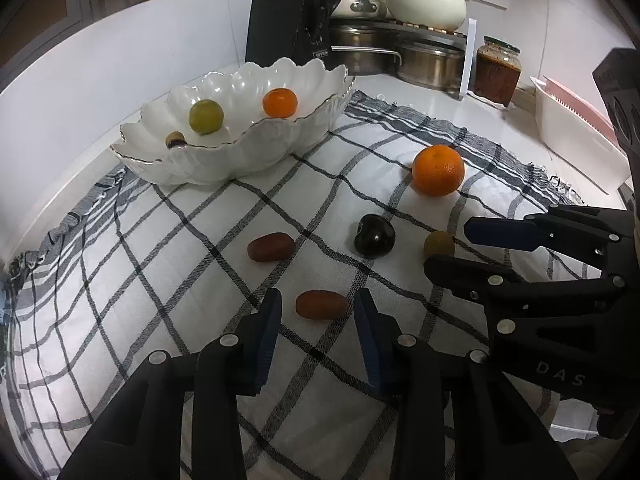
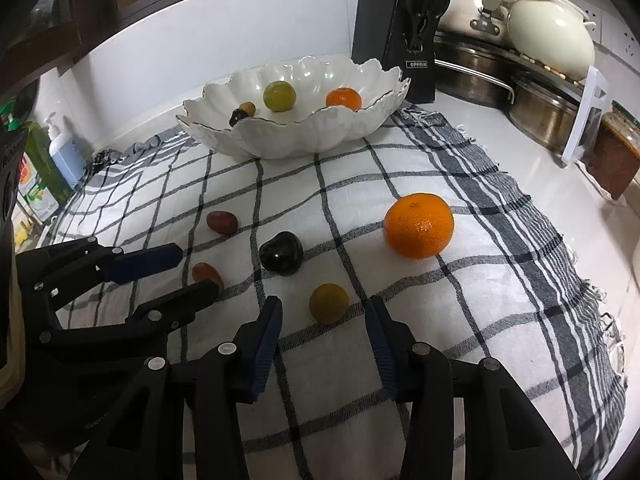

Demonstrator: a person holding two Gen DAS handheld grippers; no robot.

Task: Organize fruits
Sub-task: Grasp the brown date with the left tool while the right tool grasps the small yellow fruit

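A white scalloped bowl (image 1: 208, 168) at the back holds a green fruit (image 1: 205, 116), a small orange (image 1: 280, 102) and a small dark fruit (image 1: 175, 139). On the checked cloth (image 1: 200, 280) lie a large orange (image 1: 438, 169), a dark plum (image 1: 374, 236), two reddish dates (image 1: 271, 247) and a small green fruit (image 2: 329, 303). My left gripper (image 1: 318, 300) stands open with the nearer date (image 1: 322, 304) between its fingers, which do not touch it. My right gripper (image 2: 325, 306) is open around the small green fruit, with gaps on both sides.
Behind the bowl stand a black knife block (image 1: 288, 20), steel pots (image 1: 428, 64), a cream pot (image 1: 426, 0) and a jar (image 1: 498, 70). A white tray (image 1: 576, 140) sits at the right. Bottles (image 2: 66, 152) line the cloth's left edge.
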